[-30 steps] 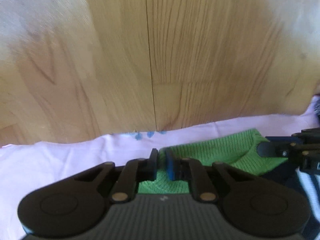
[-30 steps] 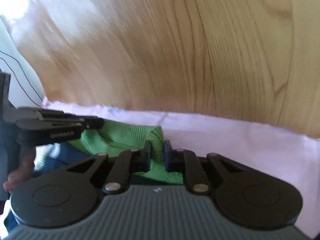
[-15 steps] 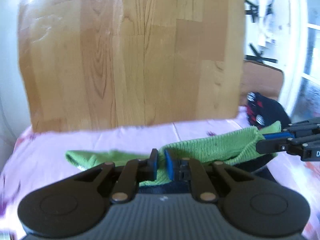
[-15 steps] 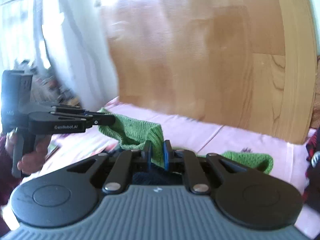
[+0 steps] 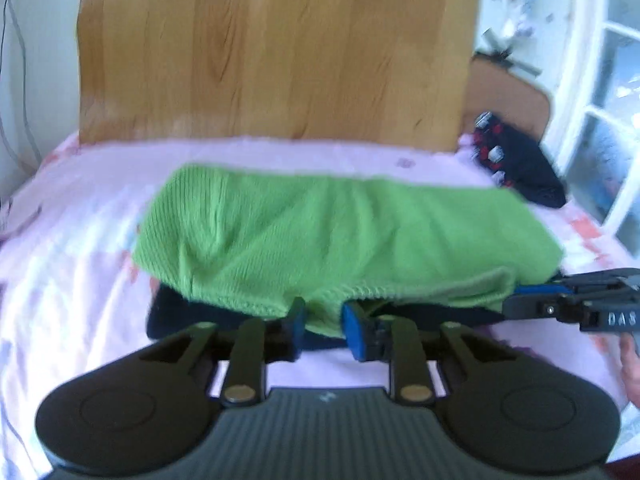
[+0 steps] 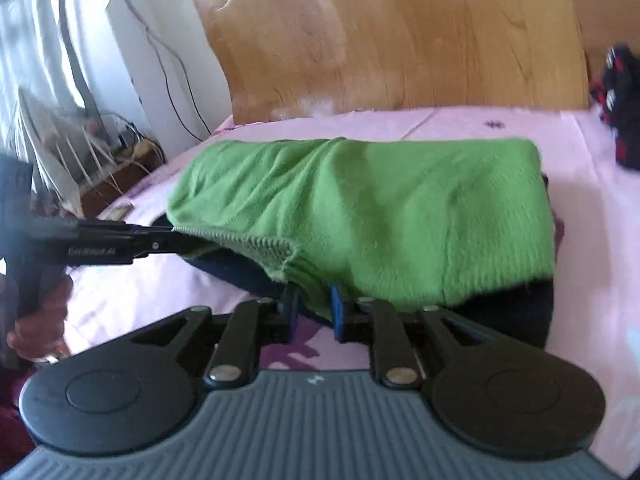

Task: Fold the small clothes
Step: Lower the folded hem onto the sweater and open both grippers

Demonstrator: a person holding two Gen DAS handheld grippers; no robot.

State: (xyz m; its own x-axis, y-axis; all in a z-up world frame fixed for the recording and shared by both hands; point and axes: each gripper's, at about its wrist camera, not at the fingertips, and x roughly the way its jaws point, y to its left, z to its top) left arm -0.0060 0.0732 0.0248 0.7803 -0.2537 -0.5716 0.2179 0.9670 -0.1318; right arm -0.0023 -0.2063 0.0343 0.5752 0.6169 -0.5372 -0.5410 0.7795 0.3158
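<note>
A green knit garment (image 5: pixel 340 232) lies folded over its dark navy part (image 5: pixel 192 316) on the pink bedsheet (image 5: pixel 80 240). My left gripper (image 5: pixel 325 317) sits at the near edge, its jaws opening, with the green hem loose between the blue pads. In the right wrist view the same green garment (image 6: pixel 400 208) covers the navy layer (image 6: pixel 512 312). My right gripper (image 6: pixel 313 303) is at its near hem, jaws also opening, cloth slack between them. Each gripper shows in the other's view: the right gripper (image 5: pixel 520 304) at the right, the left gripper (image 6: pixel 176 242) at the left.
A wooden headboard (image 5: pixel 272 52) stands behind the bed. A dark garment with red and white pattern (image 5: pixel 516 164) lies at the far right corner. White window frames (image 5: pixel 592 120) are to the right. Cables and clutter (image 6: pixel 100 140) sit left of the bed. A hand (image 6: pixel 40 320) holds the left gripper.
Both grippers pulled back from the headboard, drawing the green edge over the garment, which now lies folded flat. Both pairs of jaws have widened and let go of the hem.
</note>
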